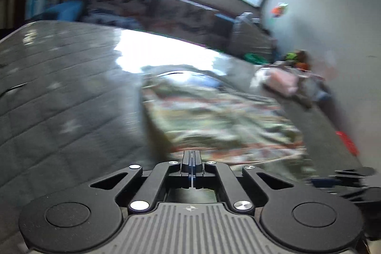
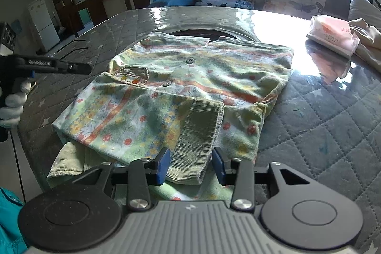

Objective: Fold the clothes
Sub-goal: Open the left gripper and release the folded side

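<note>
Blue pads are seen on the right gripper [image 2: 190, 164], whose jaws stand partly apart on either side of a ribbed green cuff [image 2: 198, 137] without pressing on it. The cuff belongs to a pale green shirt [image 2: 190, 77] printed with orange stripes, flowers and red dots, laid partly folded and buttoned on the quilted grey surface [image 2: 333, 111]; its near hem hangs over the surface's front edge. The left gripper [image 1: 191, 167] is held with its jaws fully closed and nothing between them, at the shirt's left side. A pink packet [image 2: 331, 36] is seen far right, well apart from the shirt. Bare quilted surface lies open on both sides.
</note>
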The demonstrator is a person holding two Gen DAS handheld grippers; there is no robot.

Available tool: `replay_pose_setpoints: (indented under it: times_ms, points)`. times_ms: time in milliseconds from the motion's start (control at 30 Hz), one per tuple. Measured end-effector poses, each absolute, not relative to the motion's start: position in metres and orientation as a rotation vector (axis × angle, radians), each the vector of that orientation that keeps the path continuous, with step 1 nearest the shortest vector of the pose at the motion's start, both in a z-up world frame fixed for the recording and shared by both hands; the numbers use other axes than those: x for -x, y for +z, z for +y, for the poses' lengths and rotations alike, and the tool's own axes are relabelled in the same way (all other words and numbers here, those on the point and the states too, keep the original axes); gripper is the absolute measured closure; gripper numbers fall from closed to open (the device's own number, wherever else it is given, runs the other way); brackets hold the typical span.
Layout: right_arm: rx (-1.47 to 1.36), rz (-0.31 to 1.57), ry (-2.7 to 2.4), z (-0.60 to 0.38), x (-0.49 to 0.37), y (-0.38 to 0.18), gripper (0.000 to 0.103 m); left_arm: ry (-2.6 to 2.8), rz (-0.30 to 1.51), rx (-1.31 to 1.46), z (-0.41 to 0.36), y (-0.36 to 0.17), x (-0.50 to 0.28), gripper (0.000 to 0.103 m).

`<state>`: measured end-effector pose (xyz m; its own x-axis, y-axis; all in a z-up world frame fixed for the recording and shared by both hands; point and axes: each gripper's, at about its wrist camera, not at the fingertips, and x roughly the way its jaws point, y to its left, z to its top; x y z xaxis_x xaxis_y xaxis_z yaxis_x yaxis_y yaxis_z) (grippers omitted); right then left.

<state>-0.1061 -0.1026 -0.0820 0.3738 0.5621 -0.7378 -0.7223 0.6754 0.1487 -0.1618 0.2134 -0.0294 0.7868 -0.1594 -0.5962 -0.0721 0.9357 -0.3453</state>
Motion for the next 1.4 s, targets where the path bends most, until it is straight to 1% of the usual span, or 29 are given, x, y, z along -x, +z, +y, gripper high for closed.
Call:
replay_pose_setpoints:
  times_ms: [167,233,333,533,633,733,900,1033,1167,1233,1367,1400]
  points:
    - [0.218,0.847,0.829,-0.102,0.107,-0.082,0.063,-0.080,0.713,0.297,0.192,-0.042,0.138,0.100]
    - [0.221,0.847,0.830,-0.104,0.108,-0.083,0.064,-0.039,0.746,0.260,0.194,-0.050,0.133,0.100]
    - [0.230,0.848,0.833,-0.106,0.108,-0.081,0.064,-0.022,0.743,0.248,0.203,-0.054,0.137,0.101]
    - [0.240,0.787,0.835,-0.107,0.115,-0.068,0.065,-0.069,0.711,0.207,0.191,-0.035,0.154,0.100]
    - [0.253,0.785,0.855,-0.105,0.121,-0.067,0.074,-0.140,0.706,0.194,0.176,-0.028,0.165,0.100]
    - [0.254,0.805,0.856,-0.106,0.124,-0.073,0.076,-0.172,0.737,0.161,0.166,-0.033,0.173,0.099]
    - [0.295,0.795,0.857,-0.108,0.132,-0.076,0.076,-0.131,0.786,0.137,0.171,-0.049,0.182,0.099]
    - [0.300,0.755,0.867,-0.107,0.136,-0.067,0.076,-0.129,0.780,0.132,0.172,-0.046,0.186,0.094]
    - [0.326,0.781,0.872,-0.102,0.134,-0.079,0.076,-0.151,0.775,0.111,0.167,-0.040,0.193,0.093]
    - [0.334,0.779,0.875,-0.103,0.136,-0.080,0.076,-0.182,0.772,0.107,0.164,-0.034,0.199,0.084]
    - [0.355,0.758,0.870,-0.107,0.142,-0.069,0.075,-0.256,0.776,0.103,0.150,-0.020,0.211,0.073]
    - [0.368,0.753,0.872,-0.108,0.144,-0.067,0.075,-0.269,0.785,0.108,0.147,-0.019,0.212,0.066]
